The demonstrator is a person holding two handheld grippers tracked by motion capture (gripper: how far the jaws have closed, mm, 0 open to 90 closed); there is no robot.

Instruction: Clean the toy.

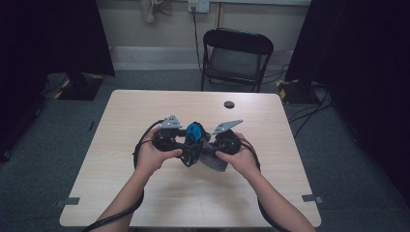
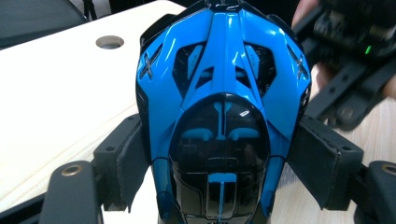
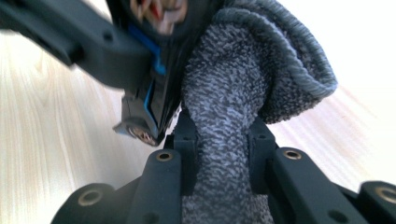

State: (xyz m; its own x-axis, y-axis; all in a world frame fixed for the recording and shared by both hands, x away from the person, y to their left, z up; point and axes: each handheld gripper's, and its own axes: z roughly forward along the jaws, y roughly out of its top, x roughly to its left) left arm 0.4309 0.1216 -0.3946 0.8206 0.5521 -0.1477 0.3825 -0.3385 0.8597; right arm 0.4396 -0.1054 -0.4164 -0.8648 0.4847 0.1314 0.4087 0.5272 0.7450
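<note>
So my left gripper (image 2: 219, 154) has its two black pads squeezed on either side of a glossy blue-and-black toy car (image 2: 222, 107), nose pointing away from me. Light wooden table (image 2: 60, 88) underneath, with a round hole (image 2: 109, 42) up near the far edge. My other gripper (image 2: 355, 51) sits blurry at the top right, just beside the car.

Both forearms reach in over the table, the left gripper (image 1: 181, 140) with jaws spread wide, the right gripper (image 1: 211, 145) pinched nearly closed, tips meeting
</note>
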